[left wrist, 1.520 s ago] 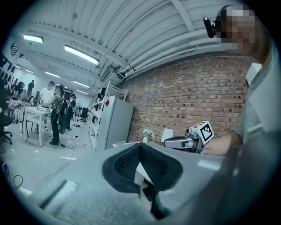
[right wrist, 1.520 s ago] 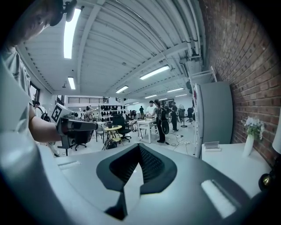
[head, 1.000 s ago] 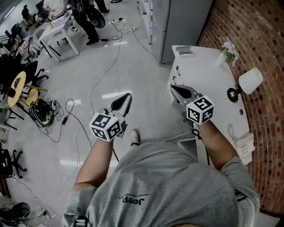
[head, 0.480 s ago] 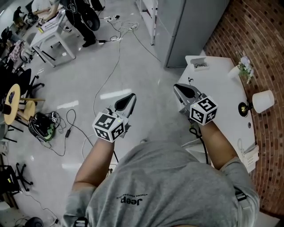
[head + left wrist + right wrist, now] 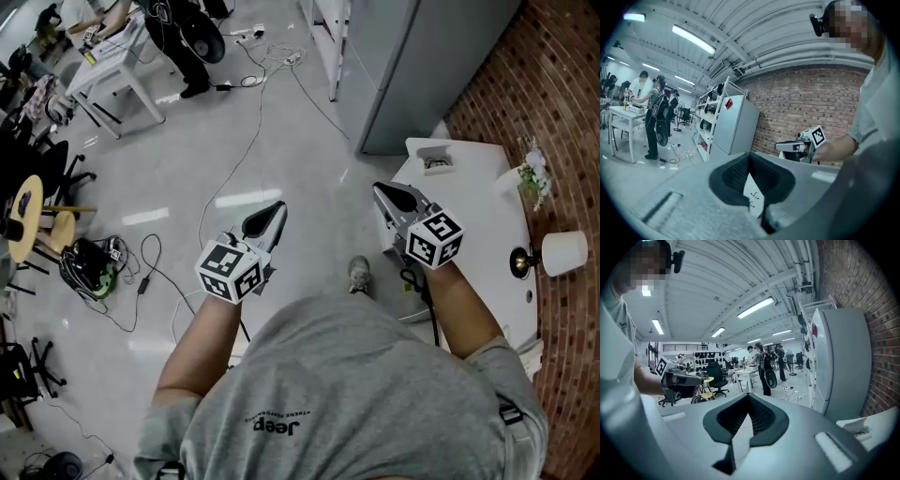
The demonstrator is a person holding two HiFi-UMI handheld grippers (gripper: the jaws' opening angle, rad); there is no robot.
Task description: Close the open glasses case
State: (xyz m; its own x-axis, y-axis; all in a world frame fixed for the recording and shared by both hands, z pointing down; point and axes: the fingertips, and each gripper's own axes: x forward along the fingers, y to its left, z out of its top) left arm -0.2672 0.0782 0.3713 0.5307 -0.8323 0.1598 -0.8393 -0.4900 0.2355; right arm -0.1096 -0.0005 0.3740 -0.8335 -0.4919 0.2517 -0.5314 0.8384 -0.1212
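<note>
An open glasses case (image 5: 434,160) lies at the far end of a white table (image 5: 483,220); in the right gripper view the case (image 5: 856,429) shows small at the lower right. My left gripper (image 5: 273,214) hangs over the bare floor, well left of the table, shut and empty. My right gripper (image 5: 382,191) is over the table's near left edge, short of the case, shut with nothing in it. In the left gripper view the jaws (image 5: 750,157) meet, and the right gripper (image 5: 781,146) shows beyond them. From the right gripper view the jaws (image 5: 749,398) also meet.
A white lamp (image 5: 561,253) and a small flower vase (image 5: 528,180) stand on the table by the brick wall (image 5: 562,84). A grey cabinet (image 5: 436,66) stands behind the table. Cables (image 5: 234,159) trail over the floor. People stand at a desk (image 5: 112,56) far left.
The person has walked forward: the table and cabinet have shifted right and down in the head view. Both grippers keep the same level pose, still shut.
</note>
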